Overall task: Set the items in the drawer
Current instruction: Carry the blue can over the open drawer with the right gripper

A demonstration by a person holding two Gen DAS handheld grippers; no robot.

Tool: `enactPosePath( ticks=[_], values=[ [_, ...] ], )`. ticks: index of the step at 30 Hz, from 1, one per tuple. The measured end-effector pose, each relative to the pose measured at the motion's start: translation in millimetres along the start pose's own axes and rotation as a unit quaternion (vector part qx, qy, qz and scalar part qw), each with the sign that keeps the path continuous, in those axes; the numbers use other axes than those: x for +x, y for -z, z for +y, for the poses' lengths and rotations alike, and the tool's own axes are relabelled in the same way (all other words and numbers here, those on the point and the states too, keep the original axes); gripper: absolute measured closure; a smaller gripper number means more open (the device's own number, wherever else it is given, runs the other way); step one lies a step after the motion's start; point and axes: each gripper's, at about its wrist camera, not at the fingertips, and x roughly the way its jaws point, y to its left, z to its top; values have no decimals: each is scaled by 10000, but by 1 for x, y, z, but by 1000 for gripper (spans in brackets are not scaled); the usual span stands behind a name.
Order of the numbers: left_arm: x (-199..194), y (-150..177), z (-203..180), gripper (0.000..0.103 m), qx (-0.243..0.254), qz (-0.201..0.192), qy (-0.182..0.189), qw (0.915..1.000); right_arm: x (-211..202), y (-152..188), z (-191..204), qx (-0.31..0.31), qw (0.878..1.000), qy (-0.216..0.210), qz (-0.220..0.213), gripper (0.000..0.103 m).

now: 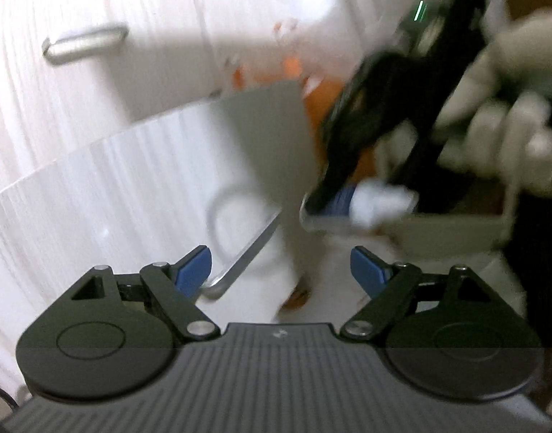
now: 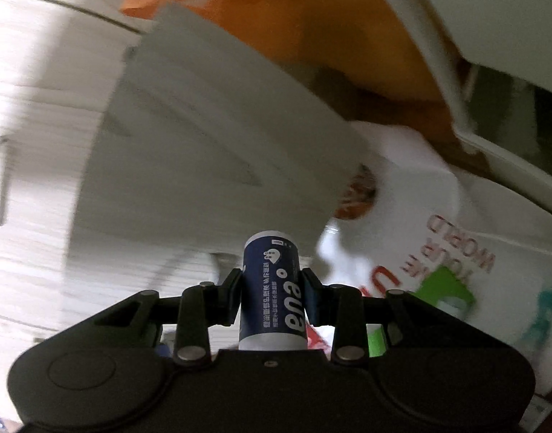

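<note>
My right gripper [image 2: 272,288] is shut on a dark blue tube with white ends [image 2: 270,296], held upright between the fingers. In the left wrist view the right gripper [image 1: 351,198] comes in from the upper right, in a gloved hand, with the blue and white tube [image 1: 369,204] at its tip over the open drawer's rim [image 1: 452,223]. My left gripper [image 1: 281,270] is open and empty, its blue pads [image 1: 195,270] wide apart, near the drawer's metal handle [image 1: 240,263]. The view is blurred.
White ribbed cabinet fronts [image 1: 95,180] fill the left, with another metal handle [image 1: 84,41] above. An orange bag [image 2: 330,36] and a white printed bag [image 2: 456,252] sit around a pale drawer panel [image 2: 204,137]. A white roll [image 2: 413,173] lies there.
</note>
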Motion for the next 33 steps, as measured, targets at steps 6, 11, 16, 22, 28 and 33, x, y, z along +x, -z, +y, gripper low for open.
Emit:
enactPosePath(
  ticks=[6,11,16,22,28,33],
  values=[
    [19,-11,1,42,337,307,124,9989,-26,11,26,-77,9967,-791,-162,64],
    [18,-14,16,48,53,357,466,9983,-44,26,39,-308,9909,-1277,-277,64],
    [12,-12,3,48,209,511,250,9982,-53,32,46,-532,9879,-1433,-266,64],
    [13,-20,0,48,98,617,135,9980,-60,33,50,-574,9866,-1491,-335,64],
    [5,-18,2,48,51,635,187,9978,-73,43,52,-803,9823,-1622,-479,64],
    [-2,-18,-1,48,30,588,223,9980,-77,49,51,-872,9812,-1665,-437,64]
  ],
)
